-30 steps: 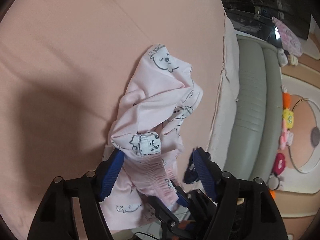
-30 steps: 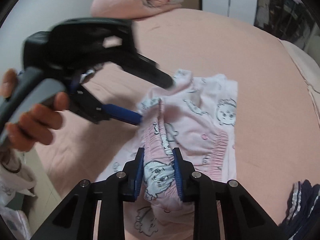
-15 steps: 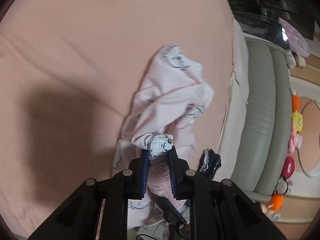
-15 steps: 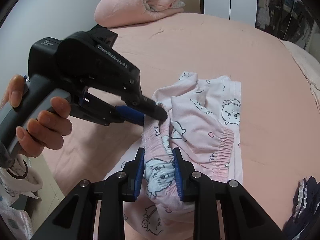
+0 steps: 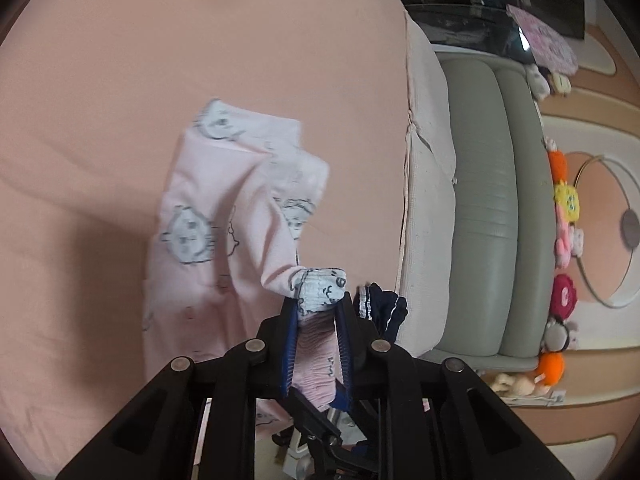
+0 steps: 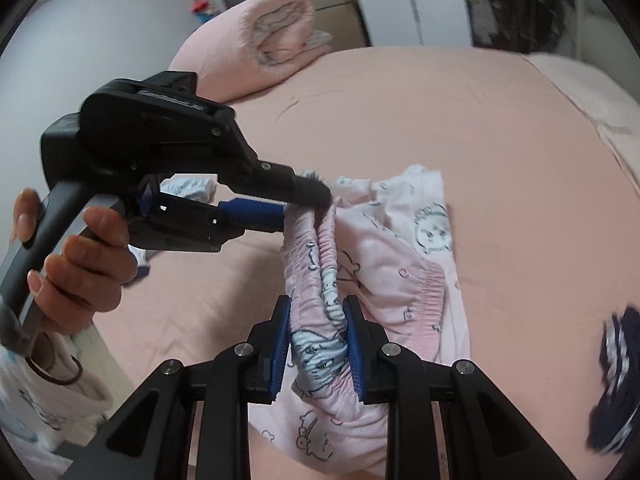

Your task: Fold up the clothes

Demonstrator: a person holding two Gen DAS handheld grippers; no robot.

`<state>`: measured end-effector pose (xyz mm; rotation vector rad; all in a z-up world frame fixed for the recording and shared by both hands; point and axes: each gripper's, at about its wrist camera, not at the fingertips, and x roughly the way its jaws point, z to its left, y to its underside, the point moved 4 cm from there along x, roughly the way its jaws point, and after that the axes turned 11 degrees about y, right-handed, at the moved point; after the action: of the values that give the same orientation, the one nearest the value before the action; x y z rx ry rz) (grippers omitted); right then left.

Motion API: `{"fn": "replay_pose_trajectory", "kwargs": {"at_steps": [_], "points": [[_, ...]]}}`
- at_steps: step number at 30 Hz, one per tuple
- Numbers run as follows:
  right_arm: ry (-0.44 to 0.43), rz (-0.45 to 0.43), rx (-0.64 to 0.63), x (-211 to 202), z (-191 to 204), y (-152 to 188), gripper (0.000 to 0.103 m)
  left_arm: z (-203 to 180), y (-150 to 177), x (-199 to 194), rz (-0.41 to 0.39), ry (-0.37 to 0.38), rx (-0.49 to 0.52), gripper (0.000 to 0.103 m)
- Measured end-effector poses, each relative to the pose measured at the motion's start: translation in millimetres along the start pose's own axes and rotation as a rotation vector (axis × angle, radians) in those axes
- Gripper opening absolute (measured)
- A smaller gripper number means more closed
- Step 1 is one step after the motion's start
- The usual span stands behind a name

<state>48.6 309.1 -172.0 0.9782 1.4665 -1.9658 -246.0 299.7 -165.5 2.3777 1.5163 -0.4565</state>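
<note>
Pale pink child's trousers [image 5: 208, 216] with cartoon prints lie partly lifted on the pink bed. My left gripper [image 5: 318, 308] is shut on the gathered waistband. It also shows in the right wrist view [image 6: 308, 204], held by a hand and pinching the same band. My right gripper [image 6: 318, 312] is shut on the waistband [image 6: 316, 340] a short way along it. The trousers [image 6: 400, 248] hang between the two grippers and trail onto the sheet.
A dark navy garment [image 5: 382, 310] lies at the bed's edge, also at the right in the right wrist view [image 6: 616, 376]. A rolled pink quilt [image 6: 256, 44] sits at the far end. A grey bench [image 5: 484, 208] and plush toys [image 5: 564, 200] stand beside the bed.
My left gripper closed on the waistband, having been open around it a second ago. Both grippers have lifted the trousers, which have opened out along the sheet.
</note>
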Motion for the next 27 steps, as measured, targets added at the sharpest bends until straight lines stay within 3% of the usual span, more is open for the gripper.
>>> {"fn": "replay_pose_trajectory", "kwargs": {"at_steps": [4,7,9,13,15,17,18,21,23,27], "points": [[0.020,-0.012,0.069,-23,-17,18,0.025,-21,1,12,0.028,-0.018,0.064,0.016],[0.054,-0.022,0.104,-15,-36,-13,0.025,-28,-4,26,0.026,-0.042,0.098,0.016],[0.100,-0.022,0.120,-11,-44,-20,0.025,-26,-9,33,0.013,-0.044,0.082,0.016],[0.217,0.046,0.156,-2,-57,-15,0.025,-20,-9,47,0.086,-0.022,0.019,0.019],[0.243,0.081,0.181,1,-62,-9,0.025,-23,-6,52,0.118,-0.067,0.056,0.036],[0.256,0.117,0.207,6,-65,0,0.025,-27,-5,50,0.090,-0.074,0.087,0.095],[0.262,0.127,0.215,7,-67,3,0.025,-29,-5,48,0.076,-0.076,0.101,0.101],[0.272,0.138,0.232,13,-71,9,0.025,-35,-2,38,0.061,-0.020,0.129,0.103],[0.265,0.131,0.236,18,-73,8,0.025,-31,0,22,0.047,-0.036,0.134,0.103],[0.254,0.117,0.251,22,-78,6,0.028,-4,-3,17,-0.008,-0.201,0.159,0.103]]}}
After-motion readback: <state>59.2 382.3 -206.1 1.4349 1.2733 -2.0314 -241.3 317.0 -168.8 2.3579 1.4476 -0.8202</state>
